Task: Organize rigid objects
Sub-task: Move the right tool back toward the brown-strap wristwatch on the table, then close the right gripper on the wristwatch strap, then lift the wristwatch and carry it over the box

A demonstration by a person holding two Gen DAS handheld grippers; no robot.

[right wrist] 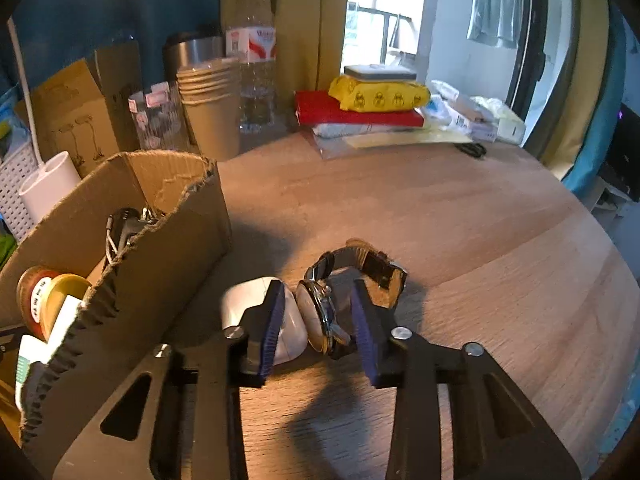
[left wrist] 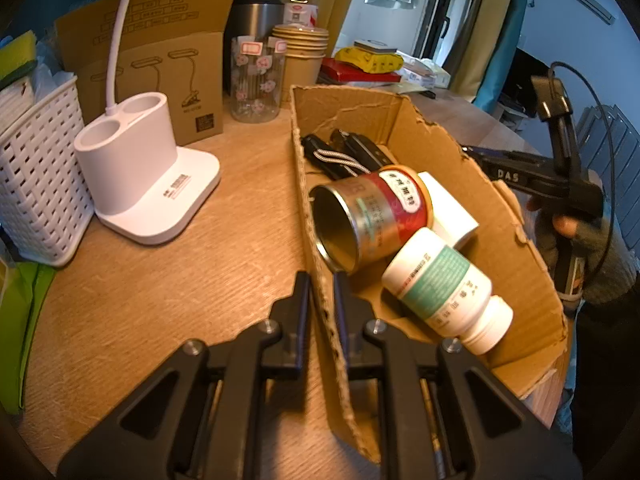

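The wristwatch (right wrist: 328, 312) lies on its side on the wooden table (right wrist: 460, 240), just right of the cardboard box (right wrist: 160, 248), its dark strap (right wrist: 372, 264) looping away from you. Your right gripper (right wrist: 318, 322) straddles it: the right pad sits against the case, the left pad (right wrist: 272, 320) stands a little off the dial, so you are not clamping it. A white rounded object (right wrist: 256, 300) lies just beside the watch, partly behind the left finger, between the watch and the box.

Your left gripper (left wrist: 322, 296) is clenched on the near left wall of the box (left wrist: 516, 264) — one finger outside, one inside, the torn cardboard edge pinched between them. Inside the box lie a tin can (left wrist: 368, 216) on its side with its open mouth toward you, a white pill bottle (left wrist: 444, 292) leaning across it, a white carton (left wrist: 452, 212) behind, and some dark tools with a braided cord (left wrist: 340, 158) at the far end.

Left of the box stand a white lamp base (left wrist: 148, 176) and a white woven basket (left wrist: 36, 168) — behind them a printed carton (left wrist: 160, 60), a patterned glass (left wrist: 256, 80) and stacked paper cups (left wrist: 302, 52)
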